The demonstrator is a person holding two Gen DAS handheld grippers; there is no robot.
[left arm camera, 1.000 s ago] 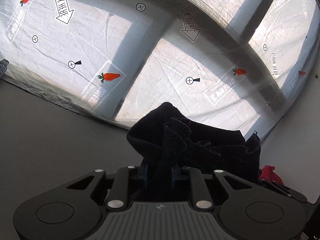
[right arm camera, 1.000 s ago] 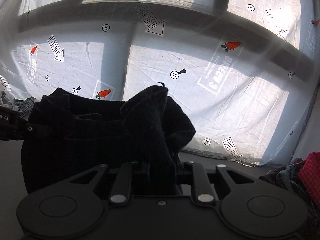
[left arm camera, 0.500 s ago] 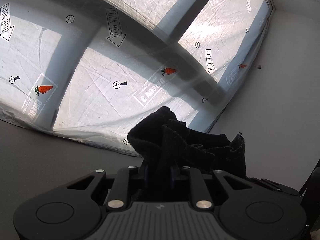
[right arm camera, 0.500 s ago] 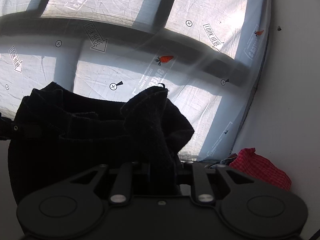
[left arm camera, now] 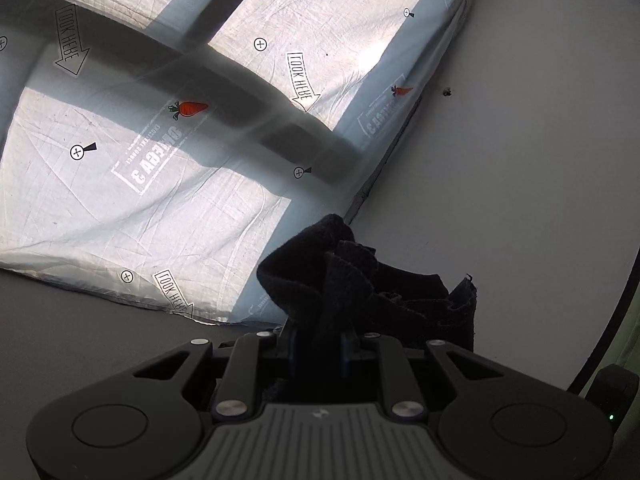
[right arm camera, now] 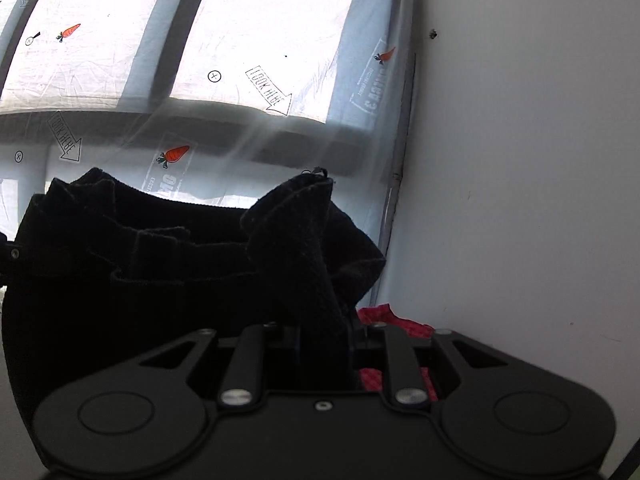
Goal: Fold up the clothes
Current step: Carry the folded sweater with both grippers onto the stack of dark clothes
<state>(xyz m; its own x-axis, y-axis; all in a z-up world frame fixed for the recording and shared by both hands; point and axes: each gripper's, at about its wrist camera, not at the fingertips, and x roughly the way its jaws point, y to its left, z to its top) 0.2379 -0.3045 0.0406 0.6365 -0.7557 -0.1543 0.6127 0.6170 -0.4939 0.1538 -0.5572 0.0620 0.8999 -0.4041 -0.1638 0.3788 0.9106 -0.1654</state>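
both grippers are clamped on the same black garment [left arm camera: 360,280], holding it up off the grey surface [left arm camera: 80,340]. left gripper [left arm camera: 319,340] has its jaws nearly closed, pinching a bunched corner, and right gripper [right arm camera: 324,336] does the same with the other corner. the cloth hangs slack between them, in front of the printed white sheet [left arm camera: 140,200] over the window. a red checked cloth [right arm camera: 400,320] sits low by the white wall [right arm camera: 520,160] on the right.

Bare wall [right arm camera: 520,200] close ahead right
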